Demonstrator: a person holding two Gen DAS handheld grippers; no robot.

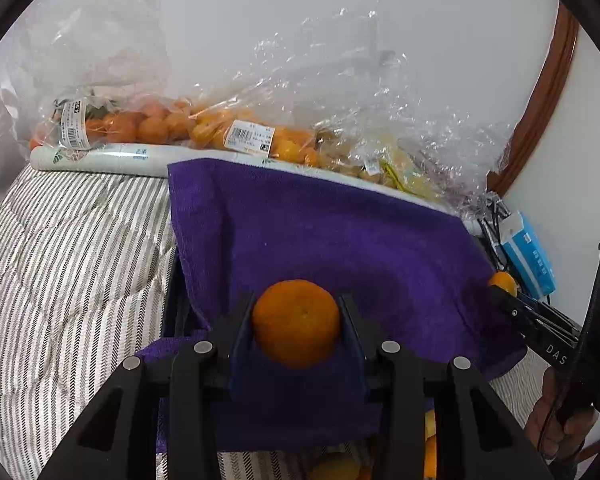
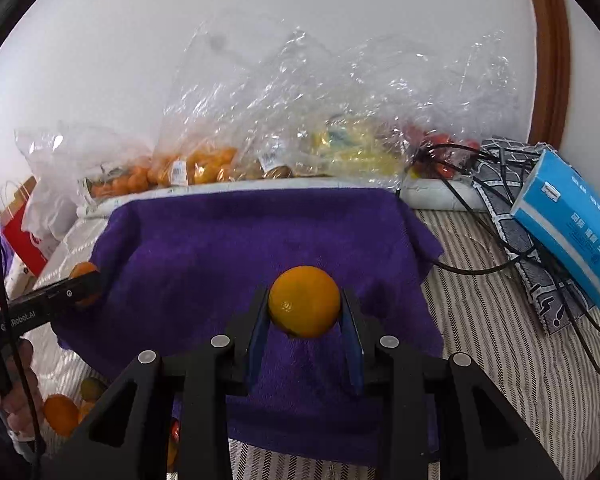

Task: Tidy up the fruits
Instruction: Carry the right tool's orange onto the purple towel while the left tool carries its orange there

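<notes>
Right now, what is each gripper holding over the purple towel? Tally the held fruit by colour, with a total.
Deep orange mandarin, in the left gripper: 1
Yellow-orange citrus, in the right gripper: 1
Total held over the purple towel: 2

Two fruits held above the purple towel

We see a dimpled mandarin (image 1: pixel 296 323) and a smoother, yellower orange (image 2: pixel 304 301), each pinched between fingers over the towel (image 1: pixel 340 232).
</notes>
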